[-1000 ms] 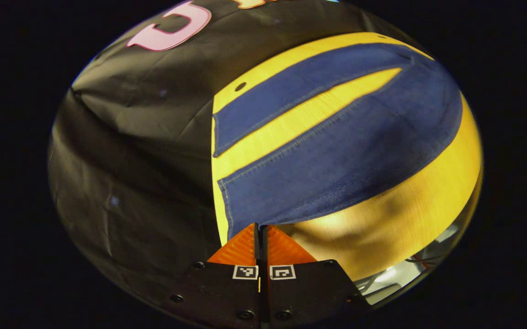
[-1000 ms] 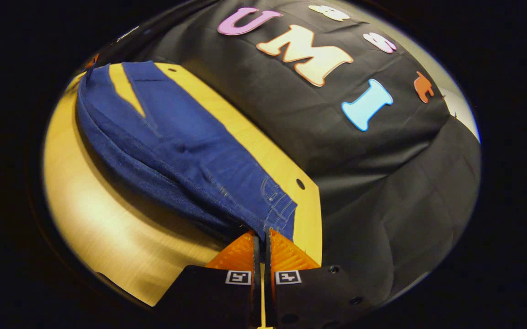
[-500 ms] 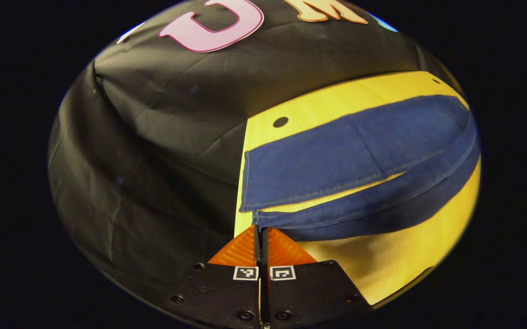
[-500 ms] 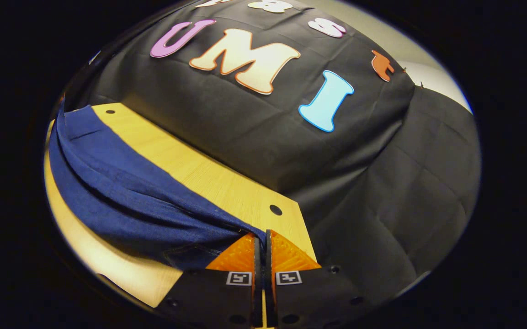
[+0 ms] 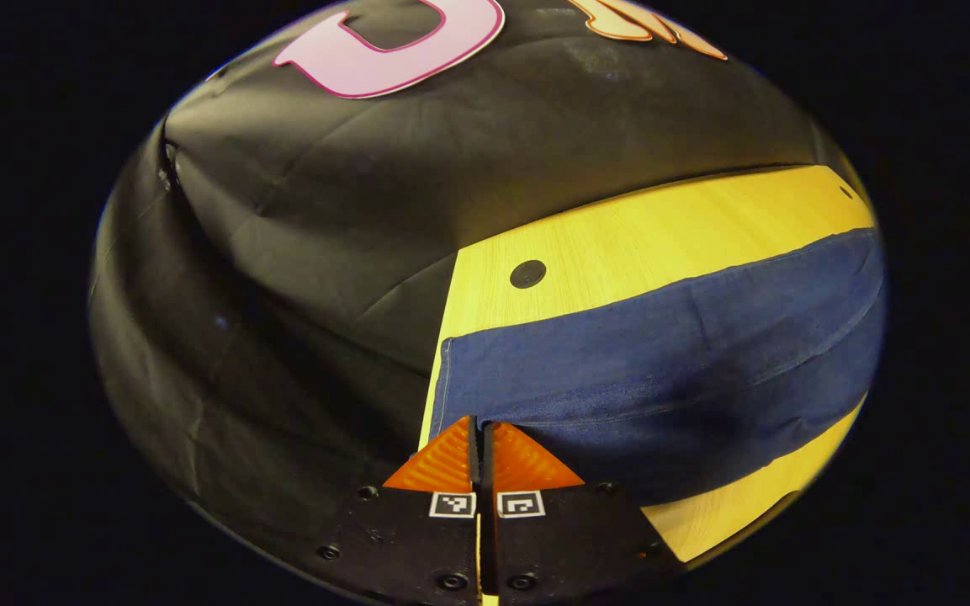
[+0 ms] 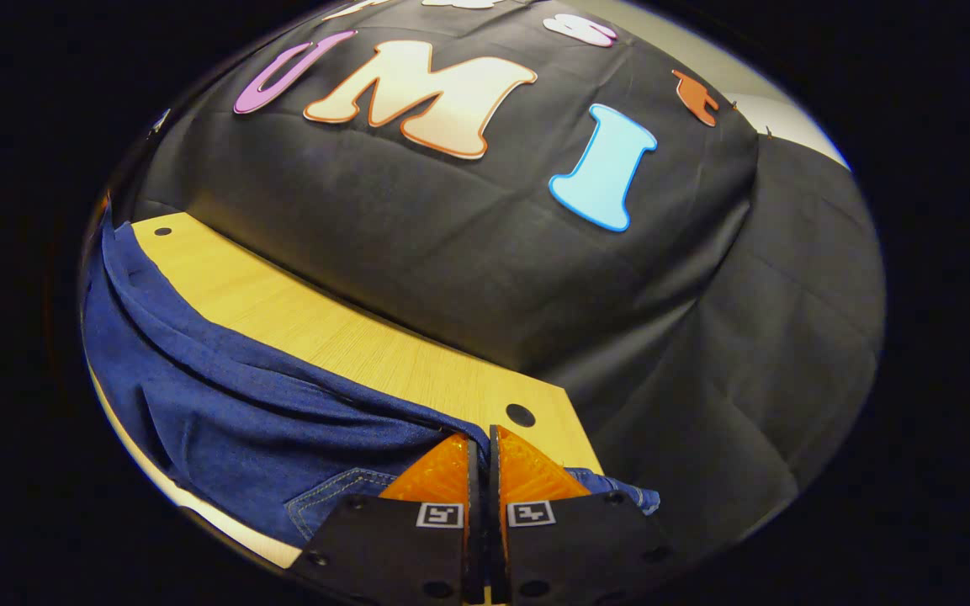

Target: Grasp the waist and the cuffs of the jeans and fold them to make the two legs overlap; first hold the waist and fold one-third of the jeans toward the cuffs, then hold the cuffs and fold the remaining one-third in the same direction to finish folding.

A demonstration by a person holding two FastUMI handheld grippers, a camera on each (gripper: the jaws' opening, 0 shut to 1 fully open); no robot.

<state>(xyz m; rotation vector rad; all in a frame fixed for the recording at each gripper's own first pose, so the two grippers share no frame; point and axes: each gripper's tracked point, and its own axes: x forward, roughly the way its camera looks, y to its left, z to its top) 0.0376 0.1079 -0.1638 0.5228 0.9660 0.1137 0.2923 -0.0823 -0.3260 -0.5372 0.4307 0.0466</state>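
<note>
At the bottom of the left gripper view, the left tool (image 5: 481, 438) has its two orange ribbed fingers (image 5: 442, 463) pressed together with only a hairline gap, pinched on the hemmed cuff corner of the dark blue denim jeans (image 5: 661, 379). The cloth actually caught between the pads is hidden by the fingers themselves. From there the jeans run off toward 3 o'clock as a doubled band, one leg lying on the other, and the far end is cut off at the view's edge.

In the right gripper view, the right tool (image 6: 481, 446) is likewise closed, its orange fingers (image 6: 438, 471) clamped on the waist end of the jeans (image 6: 241, 412). A stitched pocket seam shows at 8 o'clock of the tips and a bit of waistband pokes out at 4 o'clock; the tool's black body covers the rest of the waist. The bunched folds toward 9 o'clock are too shadowed to tell how the layers lie.

The jeans rest on the pale yellow wooden worktop (image 5: 661, 227). A bare strip of worktop (image 6: 283, 311) lies beyond the cloth toward 12 o'clock in both views, with a small dark round hole (image 5: 527, 273) near the corner. The cuff hem sits just at the worktop's 9 o'clock edge; the waist reaches past its corner at 4 o'clock in the right gripper view. Black cloth wall (image 6: 703, 337) stands close behind.
</note>
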